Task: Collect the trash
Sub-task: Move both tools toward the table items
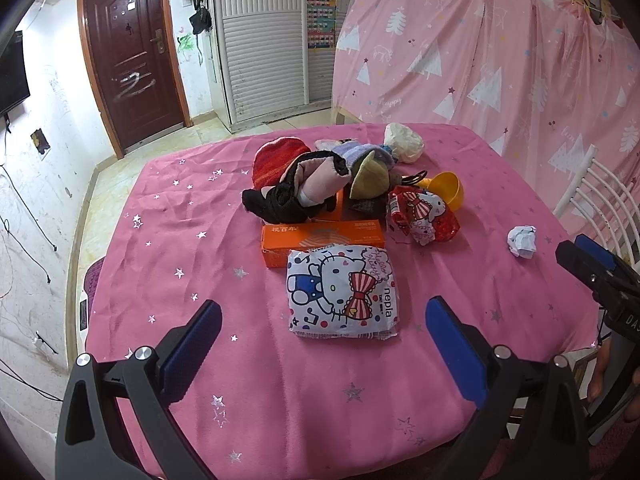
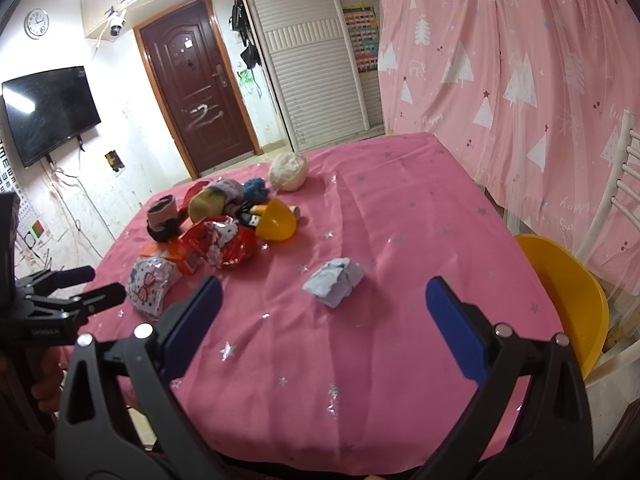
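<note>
On the pink-clothed counter, crumpled paper just ahead of right hand-held gripper, both hand-held grippers released, left hand-held gripper over tissue pack.

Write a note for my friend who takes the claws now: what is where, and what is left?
Left claw: open, empty, above the tissue pack.
Right claw: open, empty, facing the crumpled paper ball.
A bigger white wad lies at the far side of the pink tablecloth, behind the pile of socks.
Nothing is picked up yet; both wads are left.
</note>
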The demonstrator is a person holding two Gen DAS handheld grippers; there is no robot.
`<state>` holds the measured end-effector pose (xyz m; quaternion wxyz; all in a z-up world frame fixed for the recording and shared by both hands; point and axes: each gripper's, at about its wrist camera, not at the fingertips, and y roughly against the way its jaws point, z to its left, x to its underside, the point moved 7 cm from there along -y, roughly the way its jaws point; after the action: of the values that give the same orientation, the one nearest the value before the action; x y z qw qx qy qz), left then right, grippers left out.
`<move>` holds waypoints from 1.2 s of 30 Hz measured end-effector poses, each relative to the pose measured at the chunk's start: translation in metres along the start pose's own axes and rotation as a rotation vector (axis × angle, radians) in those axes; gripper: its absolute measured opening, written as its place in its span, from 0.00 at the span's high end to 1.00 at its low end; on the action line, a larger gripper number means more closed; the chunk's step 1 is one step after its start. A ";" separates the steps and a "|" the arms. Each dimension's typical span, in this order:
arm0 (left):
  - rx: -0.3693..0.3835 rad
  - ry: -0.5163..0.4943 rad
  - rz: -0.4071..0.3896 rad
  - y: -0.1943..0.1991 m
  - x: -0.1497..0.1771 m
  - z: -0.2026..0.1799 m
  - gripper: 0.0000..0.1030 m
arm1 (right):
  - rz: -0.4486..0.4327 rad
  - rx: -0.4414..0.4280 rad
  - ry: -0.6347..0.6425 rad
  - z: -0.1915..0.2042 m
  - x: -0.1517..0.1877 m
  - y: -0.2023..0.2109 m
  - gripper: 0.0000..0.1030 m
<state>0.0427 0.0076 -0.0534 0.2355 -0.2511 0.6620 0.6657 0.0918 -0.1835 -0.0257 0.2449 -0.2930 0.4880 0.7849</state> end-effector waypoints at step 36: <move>-0.015 0.005 0.030 -0.018 -0.009 0.001 0.08 | 0.019 -0.007 0.003 -0.002 -0.006 -0.019 0.06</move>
<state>0.0613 0.0092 -0.0615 0.2218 -0.2448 0.6613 0.6735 0.1095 -0.1787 -0.0339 0.2359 -0.2905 0.4885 0.7883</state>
